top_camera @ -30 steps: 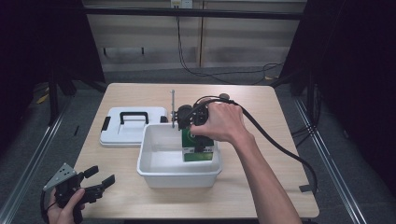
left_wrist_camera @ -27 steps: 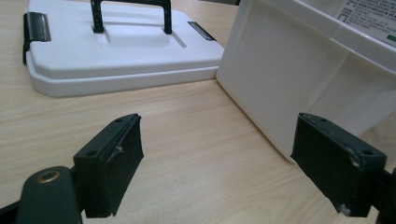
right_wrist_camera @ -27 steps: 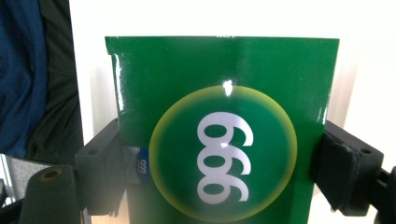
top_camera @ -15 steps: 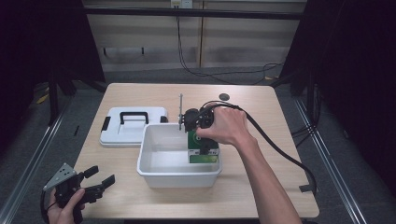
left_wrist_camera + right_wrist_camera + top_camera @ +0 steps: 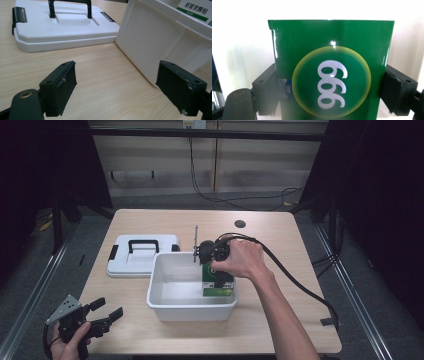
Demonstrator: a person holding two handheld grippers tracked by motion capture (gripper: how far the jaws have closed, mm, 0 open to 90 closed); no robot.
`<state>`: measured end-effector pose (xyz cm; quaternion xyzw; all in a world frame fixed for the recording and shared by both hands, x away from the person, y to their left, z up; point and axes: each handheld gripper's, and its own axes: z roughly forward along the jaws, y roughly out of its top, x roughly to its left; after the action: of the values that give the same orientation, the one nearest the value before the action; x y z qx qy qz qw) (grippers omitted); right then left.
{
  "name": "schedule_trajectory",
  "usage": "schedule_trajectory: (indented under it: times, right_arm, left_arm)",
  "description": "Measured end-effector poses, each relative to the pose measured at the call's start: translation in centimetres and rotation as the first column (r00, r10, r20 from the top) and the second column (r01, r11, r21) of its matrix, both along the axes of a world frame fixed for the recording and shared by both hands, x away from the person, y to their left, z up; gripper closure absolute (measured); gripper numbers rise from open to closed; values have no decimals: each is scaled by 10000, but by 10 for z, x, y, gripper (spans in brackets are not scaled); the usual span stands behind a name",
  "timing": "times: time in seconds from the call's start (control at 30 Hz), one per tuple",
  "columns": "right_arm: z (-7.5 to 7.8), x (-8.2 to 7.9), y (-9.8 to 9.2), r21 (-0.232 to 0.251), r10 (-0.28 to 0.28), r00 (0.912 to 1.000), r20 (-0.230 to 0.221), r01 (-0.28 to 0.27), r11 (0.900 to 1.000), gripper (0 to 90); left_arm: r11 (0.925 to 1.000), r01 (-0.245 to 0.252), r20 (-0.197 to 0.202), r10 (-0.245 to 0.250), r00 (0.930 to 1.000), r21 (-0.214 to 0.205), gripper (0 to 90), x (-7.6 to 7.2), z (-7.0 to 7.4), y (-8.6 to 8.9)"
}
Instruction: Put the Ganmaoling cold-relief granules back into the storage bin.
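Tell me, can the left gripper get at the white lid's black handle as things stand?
Probably yes. The left gripper is open and holds nothing, and only bare table lies between it and the lid, whose handle stands uncovered beside the bin.

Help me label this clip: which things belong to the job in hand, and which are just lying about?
In the job:
green box, clamped by the right hand-held gripper
white bin, which the box is inside

Lying about:
white lid with black handle, beside the bin
left hand-held gripper, open and idle
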<state>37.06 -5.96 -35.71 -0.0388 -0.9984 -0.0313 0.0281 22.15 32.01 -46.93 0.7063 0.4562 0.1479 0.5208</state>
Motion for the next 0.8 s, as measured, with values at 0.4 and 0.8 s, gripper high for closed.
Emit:
schedule_trajectory:
  times: [0.4, 0.8]
  right_arm:
    - [-18, 0, 2, -63, 61, 10000, 19, -61, 10000, 156]
    - [-38, 5, 4, -249, -49, 9999, -147, 46, 9997, 152]
  left_arm:
    - [10000, 5, 8, -5, 10000, 35, 159, 0, 0, 0]
    - [10000, 25, 8, -25, 10000, 26, 159, 0, 0, 0]
